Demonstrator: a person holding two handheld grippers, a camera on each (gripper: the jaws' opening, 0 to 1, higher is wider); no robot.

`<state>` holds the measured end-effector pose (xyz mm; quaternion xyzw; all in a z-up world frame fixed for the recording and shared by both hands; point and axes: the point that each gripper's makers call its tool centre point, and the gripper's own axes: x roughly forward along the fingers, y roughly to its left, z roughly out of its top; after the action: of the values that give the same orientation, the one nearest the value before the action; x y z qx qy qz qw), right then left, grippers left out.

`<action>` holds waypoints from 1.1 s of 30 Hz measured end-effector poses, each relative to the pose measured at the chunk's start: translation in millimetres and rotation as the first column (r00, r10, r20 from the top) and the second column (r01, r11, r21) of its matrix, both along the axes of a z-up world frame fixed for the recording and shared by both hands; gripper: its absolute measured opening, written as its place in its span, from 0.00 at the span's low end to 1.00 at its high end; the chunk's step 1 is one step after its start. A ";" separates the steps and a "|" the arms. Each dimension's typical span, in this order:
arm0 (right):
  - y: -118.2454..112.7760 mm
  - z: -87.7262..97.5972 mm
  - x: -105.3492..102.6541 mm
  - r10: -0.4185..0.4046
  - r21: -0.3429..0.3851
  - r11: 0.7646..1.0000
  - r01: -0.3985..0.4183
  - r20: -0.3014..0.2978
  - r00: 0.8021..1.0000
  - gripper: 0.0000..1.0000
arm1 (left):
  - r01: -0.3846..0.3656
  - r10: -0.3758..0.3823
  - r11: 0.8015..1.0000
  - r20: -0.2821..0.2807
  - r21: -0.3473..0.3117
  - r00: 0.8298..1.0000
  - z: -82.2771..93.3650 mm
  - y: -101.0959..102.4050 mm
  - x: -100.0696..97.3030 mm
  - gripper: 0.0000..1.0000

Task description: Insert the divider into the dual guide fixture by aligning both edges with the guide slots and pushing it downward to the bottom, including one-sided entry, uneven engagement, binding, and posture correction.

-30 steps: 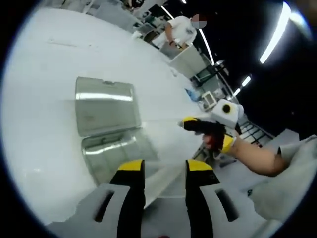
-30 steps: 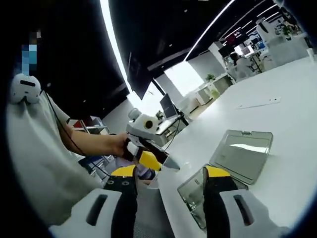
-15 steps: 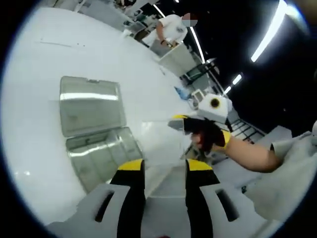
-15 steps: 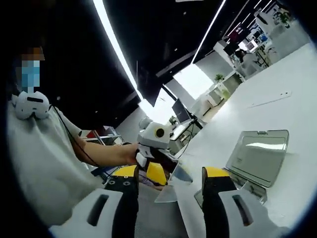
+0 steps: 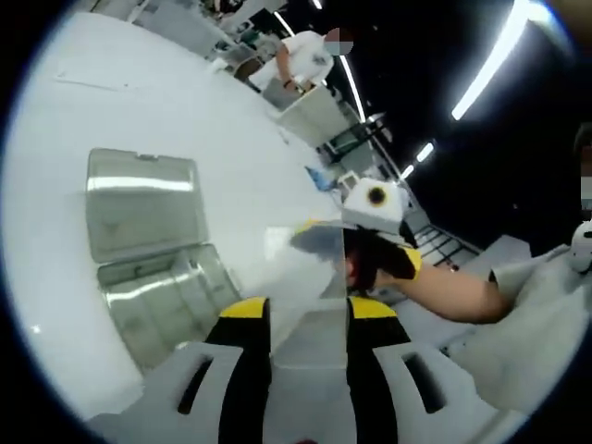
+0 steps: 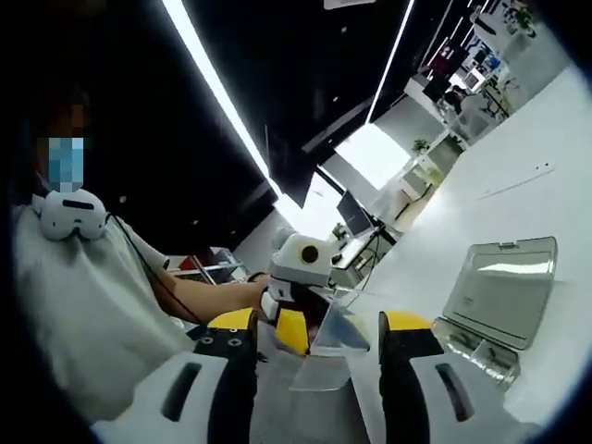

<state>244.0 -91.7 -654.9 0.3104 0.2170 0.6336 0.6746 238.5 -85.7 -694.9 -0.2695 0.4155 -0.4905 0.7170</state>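
Left tongs (image 5: 302, 314): in the left gripper view we see our own yellow-tipped jaws rising from the bottom with a gap between them. The lower part of the clear divider (image 5: 305, 282) lies in that gap, but we cannot tell whether the jaws press on it.

Right tongs (image 6: 320, 328): in the right gripper view the two jaws stand apart, with the divider (image 6: 335, 335) between them. We cannot tell whether they clamp it. In the left gripper view the right tongs (image 5: 319, 239) come in from the right, held by a bare-armed hand (image 5: 375, 264), with their tip at the sheet's upper edge.

Divider: a thin transparent sheet, held up in the air between the two tongs, above the near edge of the table (image 5: 139, 102) and apart from the fixture.

Dual guide fixture (image 5: 157, 291): a clear plastic box lying on the white table, its lid (image 5: 143, 205) swung open and lying flat beside it. In the right gripper view we see the same box (image 6: 476, 344) and lid (image 6: 504, 291) at the right, on the table (image 6: 546, 185).

Left tongs from the other side: in the right gripper view the left tongs (image 6: 294, 326) sit just beside the divider, held by a hand whose forearm (image 6: 208, 296) reaches in from the left.

Background: a person in white (image 5: 298, 57) stands at a far desk.
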 end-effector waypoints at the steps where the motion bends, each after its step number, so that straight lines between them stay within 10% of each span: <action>1: 0.1 0.6 0.5 -0.001 0.005 1.000 0.001 -0.003 1.000 0.50 | 0.003 -0.003 1.000 0.001 -0.004 1.000 0.6 -0.6 -0.3 0.28; 33: 3.5 2.3 3.9 0.019 0.051 0.999 -0.016 -0.060 0.998 0.52 | 0.055 -0.053 0.996 0.033 -0.066 0.998 19.2 -13.4 -6.4 0.28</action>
<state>247.9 -88.3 -652.6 0.3444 0.2239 0.6353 0.6539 232.1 -99.1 -675.8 -0.2746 0.3948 -0.5276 0.7003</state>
